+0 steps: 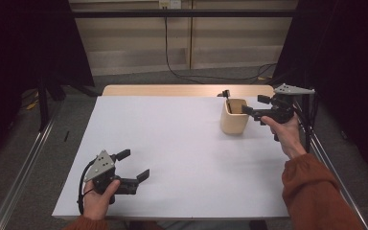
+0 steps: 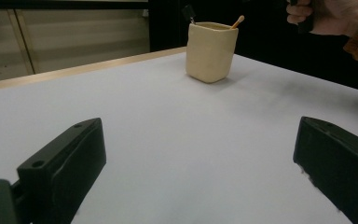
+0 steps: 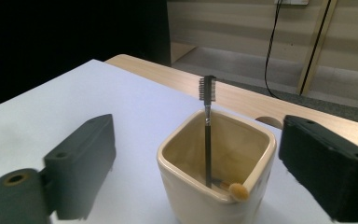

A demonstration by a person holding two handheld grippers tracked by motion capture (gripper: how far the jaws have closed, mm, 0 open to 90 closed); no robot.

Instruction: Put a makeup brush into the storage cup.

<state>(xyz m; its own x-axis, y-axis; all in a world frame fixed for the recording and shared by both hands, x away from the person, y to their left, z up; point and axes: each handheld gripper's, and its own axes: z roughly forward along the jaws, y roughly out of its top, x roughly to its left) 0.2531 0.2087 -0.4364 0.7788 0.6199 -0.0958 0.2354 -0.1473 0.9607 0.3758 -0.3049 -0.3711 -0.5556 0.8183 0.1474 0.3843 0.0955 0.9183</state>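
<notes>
Right gripper view: right gripper jaws apart, flanking the cup without contact. Cup holds an upright brush and a stick, at the bench far right. Left gripper jaws apart, empty, near left.

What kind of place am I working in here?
Probably a lab recording bench: a white-topped table between dark curtains, metal floor rails, and a lone cream ceramic cup holding small brushes.
</notes>
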